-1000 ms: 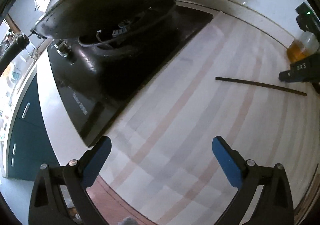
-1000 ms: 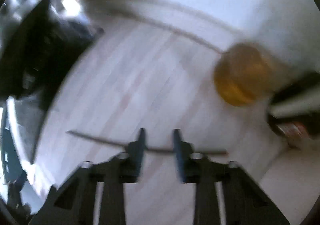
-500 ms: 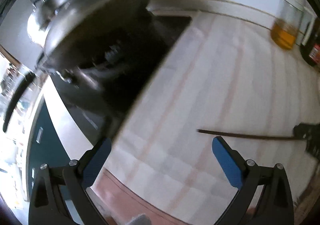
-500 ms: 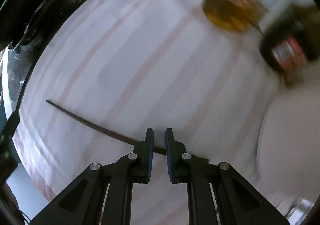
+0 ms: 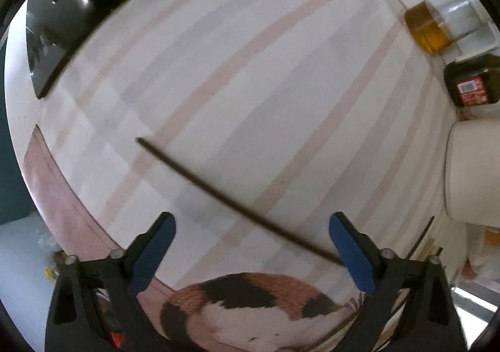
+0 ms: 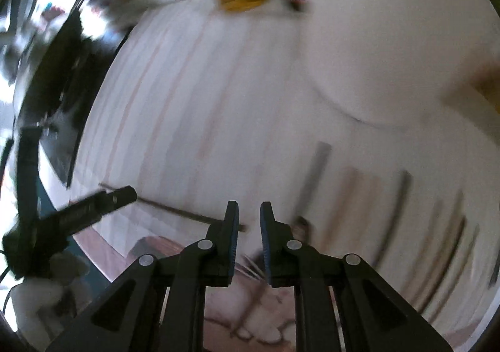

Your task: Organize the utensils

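A thin dark chopstick (image 5: 225, 198) lies on the striped white cloth (image 5: 250, 86), running from upper left down to my left gripper's right finger. My left gripper (image 5: 251, 236) is open wide, low over the chopstick and not touching it. In the right wrist view the same chopstick (image 6: 184, 213) reaches the left finger of my right gripper (image 6: 249, 223), whose jaws stand a narrow gap apart with nothing between them. Several more utensils (image 6: 403, 195) lie blurred to the right. The left gripper's body (image 6: 78, 214) shows at the left.
A black stovetop (image 5: 53, 36) is at the back left. A jar of amber liquid (image 5: 428, 30), a dark bottle with a red label (image 5: 472, 86) and a white container (image 5: 475, 170) stand at the right. A calico cat (image 5: 250, 308) sits below the counter edge.
My left gripper swung right and down, so the wok left view and the chopstick now lies between its fingers. My right gripper moved right and its jaws parted slightly.
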